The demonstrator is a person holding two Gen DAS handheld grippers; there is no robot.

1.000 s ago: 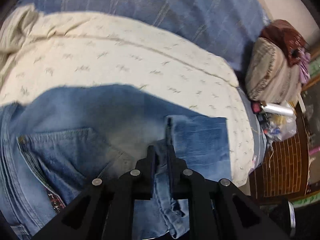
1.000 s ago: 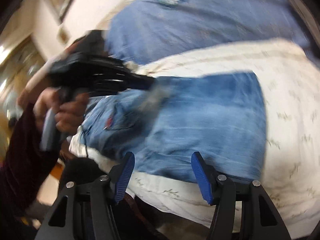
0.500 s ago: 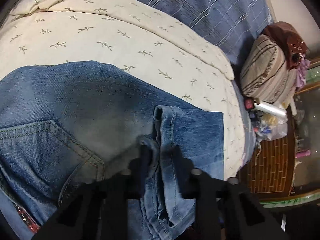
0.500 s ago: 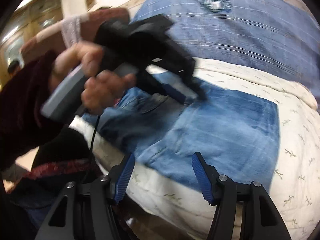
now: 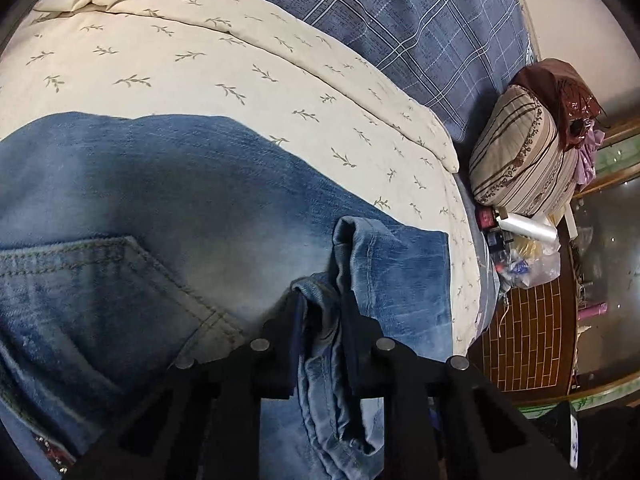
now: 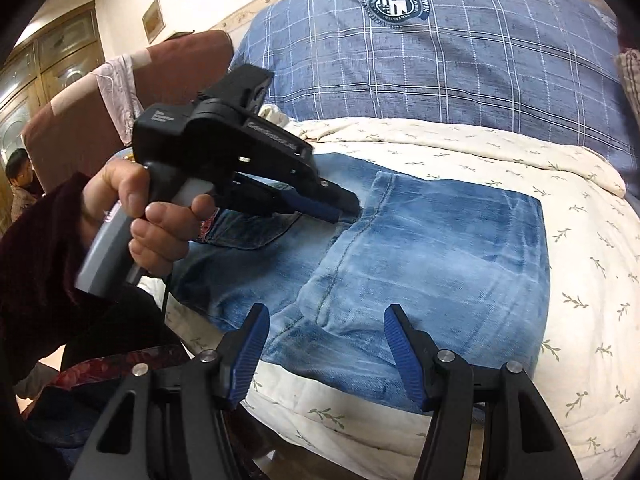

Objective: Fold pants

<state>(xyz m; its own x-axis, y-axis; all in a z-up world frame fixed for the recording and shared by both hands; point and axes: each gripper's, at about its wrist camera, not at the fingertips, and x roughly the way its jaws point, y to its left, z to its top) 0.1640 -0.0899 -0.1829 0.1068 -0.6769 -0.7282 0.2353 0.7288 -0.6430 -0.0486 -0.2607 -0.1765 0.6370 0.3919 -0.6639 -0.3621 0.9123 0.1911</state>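
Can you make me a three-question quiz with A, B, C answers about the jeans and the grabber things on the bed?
1. Where do the jeans lie?
A. on the cream leaf-print quilt
B. on the floor
C. on a chair

2. What colour are the pads on the right gripper?
A. red
B. blue
C. yellow

3. What is the left gripper doing?
A. hanging open in the air
B. pinching a bunched fold of the jeans
C. holding a pillow

Answers:
1. A, since the quilt shows all round the denim.
2. B, both ridged pads are blue.
3. B, denim is squeezed between its closed fingers, while the right gripper is open and holds nothing.
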